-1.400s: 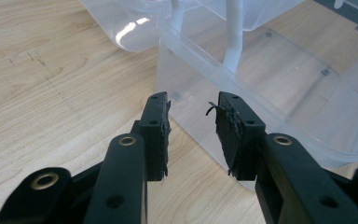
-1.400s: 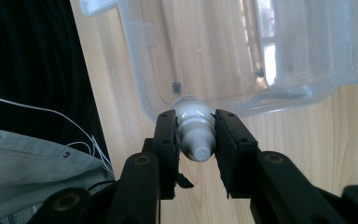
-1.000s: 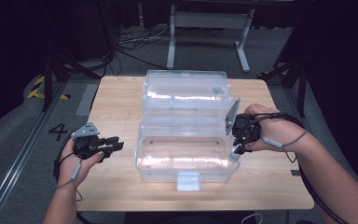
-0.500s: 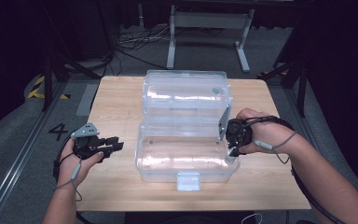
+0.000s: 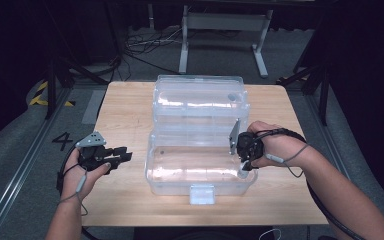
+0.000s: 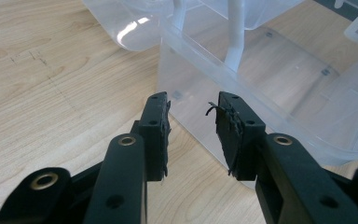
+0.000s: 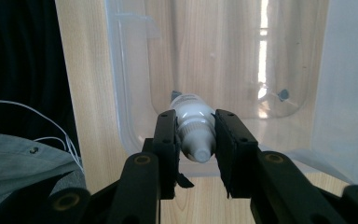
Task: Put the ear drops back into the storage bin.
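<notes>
From the high view, a clear plastic bin point(image 5: 200, 165) with its lid point(image 5: 200, 102) thrown open toward the far edge sits mid-table point(image 5: 125, 105), and the right gripper point(image 5: 243, 167) hangs over the bin's right wall near its front right corner, a small white bottle point(image 5: 242, 173) just visible at its tip; the left gripper point(image 5: 122, 156) hovers above the bare wood between the table's left edge and the bin, touching nothing. In the left gripper view the jaws stand spread with only air between them, pointed at the bin's near wall point(image 6: 205, 98). In the right gripper view the pads point(image 7: 168, 137) pinch the white bottle point(image 7: 193, 128) across its shoulder, nozzle cap toward the camera and body reaching out over the bin's floor point(image 7: 223, 60). The bottle looks light and fairly stiff, probably squeezable plastic with a smooth, somewhat slippery skin, so a modest squeeze should do; too hard might dent it or shoot it forward. The hold sits close to the taper, where a round body could slide; further back on the straight barrel would likely be surer.
</notes>
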`<state>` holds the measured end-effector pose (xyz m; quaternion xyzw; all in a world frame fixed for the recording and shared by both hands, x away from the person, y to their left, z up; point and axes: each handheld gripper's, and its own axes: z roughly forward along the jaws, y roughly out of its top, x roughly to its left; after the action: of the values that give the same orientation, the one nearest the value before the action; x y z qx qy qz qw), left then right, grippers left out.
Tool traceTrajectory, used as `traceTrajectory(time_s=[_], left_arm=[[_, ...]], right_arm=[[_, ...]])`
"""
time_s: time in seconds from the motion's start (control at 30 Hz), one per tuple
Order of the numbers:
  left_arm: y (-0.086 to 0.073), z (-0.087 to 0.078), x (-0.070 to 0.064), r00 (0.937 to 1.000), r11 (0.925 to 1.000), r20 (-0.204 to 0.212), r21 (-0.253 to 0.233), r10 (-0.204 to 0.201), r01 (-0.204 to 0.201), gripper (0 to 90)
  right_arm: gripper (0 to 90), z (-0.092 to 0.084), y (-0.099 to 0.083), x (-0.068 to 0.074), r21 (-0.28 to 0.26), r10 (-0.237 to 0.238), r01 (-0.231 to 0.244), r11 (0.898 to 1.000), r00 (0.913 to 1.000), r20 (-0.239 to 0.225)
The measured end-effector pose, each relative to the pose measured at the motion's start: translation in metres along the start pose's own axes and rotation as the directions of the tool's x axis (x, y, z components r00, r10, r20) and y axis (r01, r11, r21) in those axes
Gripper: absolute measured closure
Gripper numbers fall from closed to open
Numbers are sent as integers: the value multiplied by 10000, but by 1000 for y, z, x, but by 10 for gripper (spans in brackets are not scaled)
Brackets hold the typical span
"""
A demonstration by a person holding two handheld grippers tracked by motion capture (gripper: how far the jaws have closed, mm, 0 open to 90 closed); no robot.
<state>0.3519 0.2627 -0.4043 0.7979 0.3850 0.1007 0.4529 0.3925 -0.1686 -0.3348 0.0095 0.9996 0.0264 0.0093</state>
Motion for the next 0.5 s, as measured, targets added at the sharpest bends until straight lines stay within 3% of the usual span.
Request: traceTrajectory(time_s=[0.5], left_arm=[[0,0,0,10000,10000,-28,33,-13,13,645]], right_arm=[[709,22,3,-4,210,52,-48,9998,9998,-174]])
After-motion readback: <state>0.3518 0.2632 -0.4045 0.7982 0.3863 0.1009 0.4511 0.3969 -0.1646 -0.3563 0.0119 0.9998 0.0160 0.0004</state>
